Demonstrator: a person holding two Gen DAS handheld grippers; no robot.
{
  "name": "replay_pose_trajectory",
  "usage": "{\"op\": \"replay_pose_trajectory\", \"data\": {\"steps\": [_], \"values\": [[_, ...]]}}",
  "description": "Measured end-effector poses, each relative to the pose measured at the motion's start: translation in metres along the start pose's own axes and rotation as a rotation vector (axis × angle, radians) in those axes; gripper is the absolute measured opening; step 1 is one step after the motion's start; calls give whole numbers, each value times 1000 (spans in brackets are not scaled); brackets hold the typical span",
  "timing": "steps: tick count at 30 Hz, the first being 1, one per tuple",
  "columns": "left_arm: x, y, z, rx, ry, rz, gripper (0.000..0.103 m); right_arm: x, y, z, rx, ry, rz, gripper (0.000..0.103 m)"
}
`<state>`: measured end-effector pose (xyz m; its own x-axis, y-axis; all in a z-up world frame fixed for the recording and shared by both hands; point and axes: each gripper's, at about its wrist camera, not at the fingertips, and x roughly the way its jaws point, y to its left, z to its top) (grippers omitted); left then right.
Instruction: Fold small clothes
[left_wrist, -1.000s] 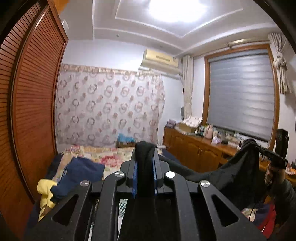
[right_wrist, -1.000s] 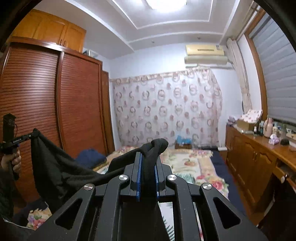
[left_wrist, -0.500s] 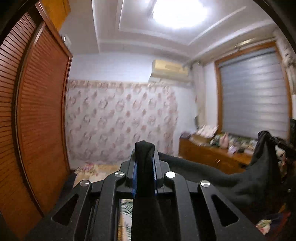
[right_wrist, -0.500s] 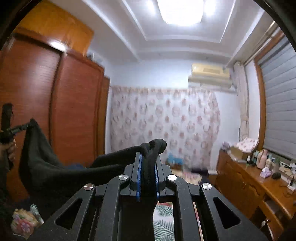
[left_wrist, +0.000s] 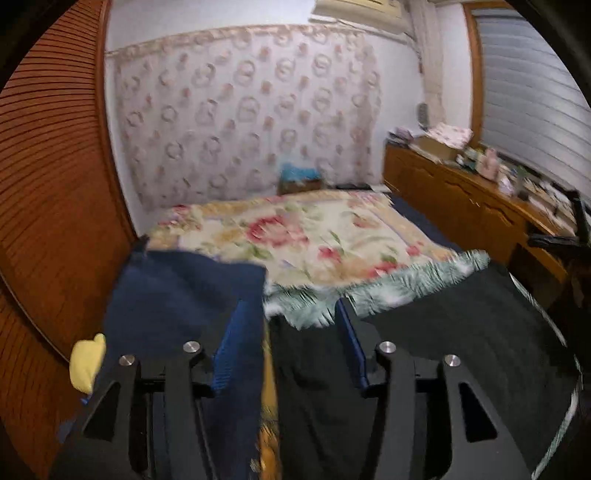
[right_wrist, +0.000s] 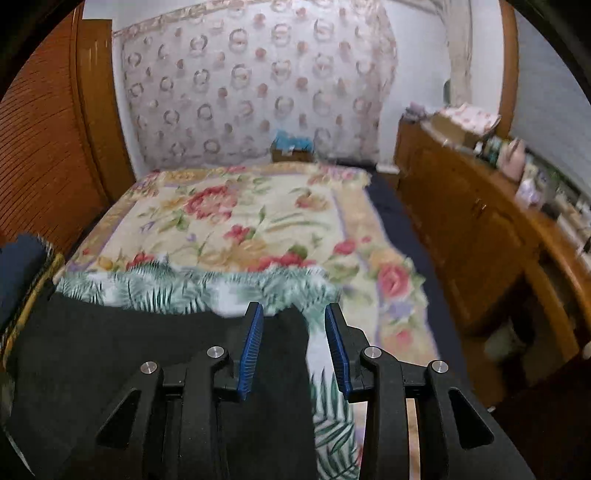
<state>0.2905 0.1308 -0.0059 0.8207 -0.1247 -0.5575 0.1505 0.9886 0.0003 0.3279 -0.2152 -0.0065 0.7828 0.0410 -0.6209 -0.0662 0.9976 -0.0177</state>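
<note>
on the bed's near end, going from left to right, a yellow cloth (left_wrist: 88, 360) peeks out by the wardrobe (left_wrist: 48, 206), then a navy garment (left_wrist: 184, 291) lies flat, then the black garment (left_wrist: 461, 332) is spread over a palm-print sheet (left_wrist: 373, 291). the left claw (left_wrist: 291, 332) stands with its pads apart, hovering over the black garment's left end and gripping nothing. the right claw (right_wrist: 293, 332) is likewise apart, above the garment's right edge, with bare sheet just beyond. the likely trouble: the black garment (right_wrist: 122, 350) touches or overlaps the navy one at its left side, so a grab there could pinch both layers and drag the navy piece into the fold; a low pinch could also catch the sheet. open room lies ahead on the floral blanket (right_wrist: 240, 221); the wardrobe crowds the left edge and the cabinet (right_wrist: 480, 221) stands along the right.
</note>
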Motion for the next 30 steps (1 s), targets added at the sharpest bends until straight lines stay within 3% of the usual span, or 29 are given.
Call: {"op": "replay_pose_trajectory", "data": {"steps": [1, 8, 10, 14, 21, 25, 30], "values": [[-3, -10, -7, 11, 11, -12, 62, 3, 1, -8, -13, 9, 5, 36], [-39, -43, -51, 45, 47, -89, 67, -25, -20, -32, -37, -5, 116, 38], [-42, -48, -65, 40, 73, -114, 77, -58, -60, -50, -27, -4, 140, 45], [-41, -55, -96, 26, 137, -168, 78, -64, -78, -72, 7, 14, 176, 48], [-25, -69, -137, 40, 254, -168, 78, -66, -83, -96, 23, 86, 202, 48], [-21, -68, -145, 1, 272, -167, 78, -62, -84, -99, 34, 131, 219, 48], [-19, -71, -153, 10, 272, -144, 78, -60, -83, -87, 46, 161, 181, 48]]}}
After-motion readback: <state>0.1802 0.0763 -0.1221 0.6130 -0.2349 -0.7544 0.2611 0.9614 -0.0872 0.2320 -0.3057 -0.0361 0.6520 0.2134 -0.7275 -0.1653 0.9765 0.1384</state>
